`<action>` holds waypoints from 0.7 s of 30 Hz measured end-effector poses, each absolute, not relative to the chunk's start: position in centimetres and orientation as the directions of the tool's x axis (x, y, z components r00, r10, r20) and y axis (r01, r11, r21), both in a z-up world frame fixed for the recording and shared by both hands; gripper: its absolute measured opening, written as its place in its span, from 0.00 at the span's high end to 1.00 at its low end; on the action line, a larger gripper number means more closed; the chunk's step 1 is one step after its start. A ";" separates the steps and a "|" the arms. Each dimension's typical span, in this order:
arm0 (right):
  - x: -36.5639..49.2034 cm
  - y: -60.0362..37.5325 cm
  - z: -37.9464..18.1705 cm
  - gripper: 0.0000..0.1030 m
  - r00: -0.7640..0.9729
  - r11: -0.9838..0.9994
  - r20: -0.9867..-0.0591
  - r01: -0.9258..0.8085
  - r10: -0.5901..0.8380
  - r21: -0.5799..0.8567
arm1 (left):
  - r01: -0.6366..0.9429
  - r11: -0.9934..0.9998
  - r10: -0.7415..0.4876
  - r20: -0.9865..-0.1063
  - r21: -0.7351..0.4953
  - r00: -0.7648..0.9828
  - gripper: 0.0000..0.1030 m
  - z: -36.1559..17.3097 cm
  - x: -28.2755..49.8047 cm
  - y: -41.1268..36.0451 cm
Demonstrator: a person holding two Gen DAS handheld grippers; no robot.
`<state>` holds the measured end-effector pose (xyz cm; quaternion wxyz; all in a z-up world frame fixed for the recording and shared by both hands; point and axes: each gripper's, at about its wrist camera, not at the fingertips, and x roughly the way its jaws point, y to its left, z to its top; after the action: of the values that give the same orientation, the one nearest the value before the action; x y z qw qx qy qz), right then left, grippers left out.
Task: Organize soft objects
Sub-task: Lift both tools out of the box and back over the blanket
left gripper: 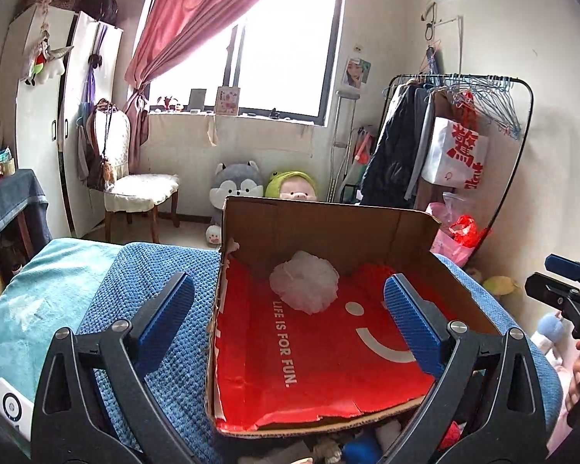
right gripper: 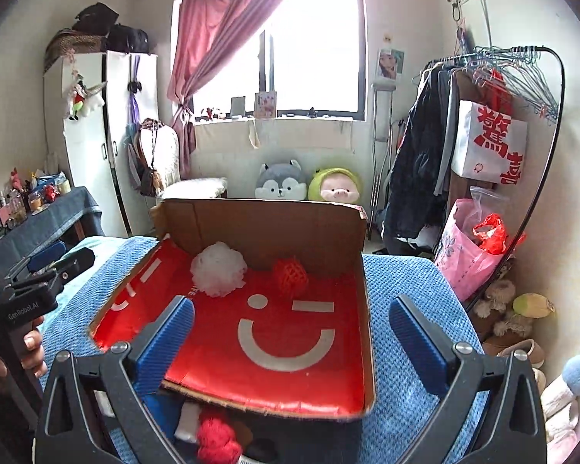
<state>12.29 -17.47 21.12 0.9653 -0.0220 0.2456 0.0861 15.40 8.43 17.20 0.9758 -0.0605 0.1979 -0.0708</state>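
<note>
A cardboard box (left gripper: 328, 220) (right gripper: 263, 220) with a red smiley-face floor sits on a blue blanket. A white mesh bath puff (left gripper: 304, 287) (right gripper: 218, 269) lies at its far wall. A red mesh ball (right gripper: 290, 276) lies to the right of it; in the left wrist view it is mostly hidden (left gripper: 375, 272). My left gripper (left gripper: 290, 317) is open and empty over the box's near left side. My right gripper (right gripper: 292, 344) is open and empty over the box's near edge. A red fluffy thing (right gripper: 216, 439) and other soft things lie below the box's front edge.
The blue blanket (right gripper: 402, 352) covers the bed, with a teal towel (left gripper: 38, 294) to the left. Plush toys (right gripper: 309, 185) sit under the window. A clothes rack (right gripper: 495, 147) stands to the right, a chair (left gripper: 139, 189) and wardrobe to the left.
</note>
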 end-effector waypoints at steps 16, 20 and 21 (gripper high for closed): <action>2.4 -19.0 14.9 0.00 0.903 0.993 -0.414 -0.113 0.113 0.026 | 0.116 0.991 -0.131 -0.306 -0.065 0.943 0.00 13.7 3.9 6.7; 1.2 -18.9 12.8 0.00 0.909 0.995 -0.407 -0.094 0.093 0.018 | 0.117 0.992 -0.125 -0.308 -0.043 0.943 0.00 11.7 2.1 5.8; 1.0 -18.8 12.2 0.00 0.909 0.996 -0.406 -0.093 0.091 0.016 | 0.119 0.992 -0.127 -0.310 -0.044 0.942 0.00 11.3 1.9 5.6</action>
<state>0.98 -18.81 12.25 0.9770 -0.0020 0.2079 0.0470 1.90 5.59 11.33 0.9853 -0.0123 0.1582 -0.0626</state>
